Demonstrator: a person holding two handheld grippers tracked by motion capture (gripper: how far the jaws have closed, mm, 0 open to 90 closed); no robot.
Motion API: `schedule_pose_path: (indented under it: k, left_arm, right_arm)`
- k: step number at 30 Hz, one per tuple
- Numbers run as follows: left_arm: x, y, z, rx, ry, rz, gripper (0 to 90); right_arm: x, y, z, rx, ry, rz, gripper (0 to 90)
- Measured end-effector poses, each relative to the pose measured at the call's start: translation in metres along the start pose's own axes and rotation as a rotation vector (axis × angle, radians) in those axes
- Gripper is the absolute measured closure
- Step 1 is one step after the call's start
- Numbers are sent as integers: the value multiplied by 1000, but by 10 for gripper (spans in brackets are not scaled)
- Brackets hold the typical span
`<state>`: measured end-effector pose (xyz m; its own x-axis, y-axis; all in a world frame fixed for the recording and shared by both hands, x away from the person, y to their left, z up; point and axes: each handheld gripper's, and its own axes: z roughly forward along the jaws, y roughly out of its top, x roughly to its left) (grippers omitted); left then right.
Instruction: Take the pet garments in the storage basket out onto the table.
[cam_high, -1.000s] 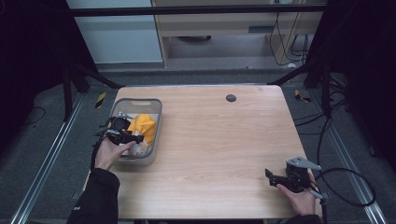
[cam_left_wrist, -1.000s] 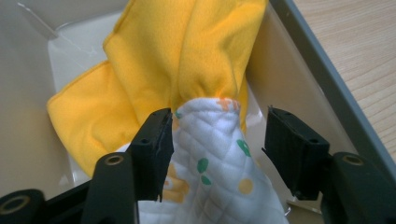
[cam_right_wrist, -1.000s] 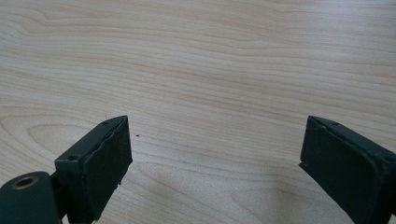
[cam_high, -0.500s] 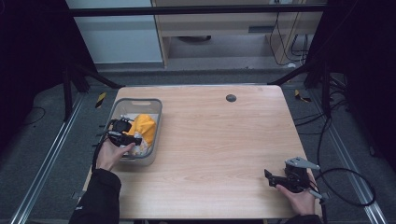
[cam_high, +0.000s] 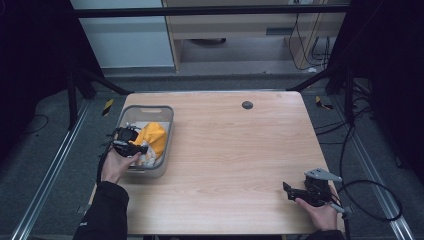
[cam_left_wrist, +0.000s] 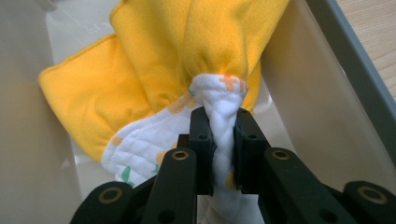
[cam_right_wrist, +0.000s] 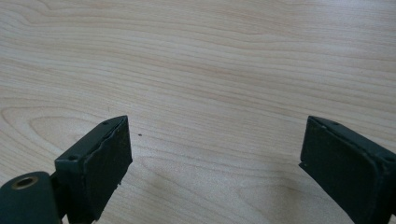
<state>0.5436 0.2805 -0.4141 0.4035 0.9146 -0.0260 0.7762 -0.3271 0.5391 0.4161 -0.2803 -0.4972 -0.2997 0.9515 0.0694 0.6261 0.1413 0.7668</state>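
Left gripper (cam_left_wrist: 219, 126) fingers have just closed, pinching white quilted cloth (cam_left_wrist: 219, 100) between them; yellow cloth (cam_left_wrist: 154, 60) bunched just beyond fingertips, inside grey bin (cam_left_wrist: 308, 88); right gripper (cam_right_wrist: 212, 154) fingers wide apart, holding nothing, over bare desk (cam_right_wrist: 210, 60).

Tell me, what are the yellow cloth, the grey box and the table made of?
The yellow cloth looks like soft, fuzzy fabric; its white side is stitched like a quilt. The grey box seems to be smooth plastic, with plain, slightly shiny walls. The table looks like pale wood, with wavy grain lines, though it may be a wood-look coating.
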Motion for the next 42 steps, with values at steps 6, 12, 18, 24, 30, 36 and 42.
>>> schedule_pose_path:
  k: [6,12,18,24,30,36,42]
  left_arm:
    - [-1,1,-16,-38,-5,5,804]
    - [-1,2,-26,-71,-5,11,806]
    - [-2,3,-41,-105,7,19,809]
    - [-3,3,-54,-125,13,30,810]
    - [-3,3,-64,-140,21,40,811]
    - [-6,4,-77,-160,11,61,812]
    - [-10,4,-84,-173,3,75,812]
  right_arm:
    - [0,0,1,1,-3,-10,88]
    - [1,0,1,1,-5,-8,88]
    - [1,0,0,-2,-1,-8,87]
    - [1,0,0,-2,0,-9,87]
    - [1,0,0,-3,-2,-15,85]
    - [1,0,0,-4,-2,-15,85]
    - [2,0,0,-4,-4,-15,84]
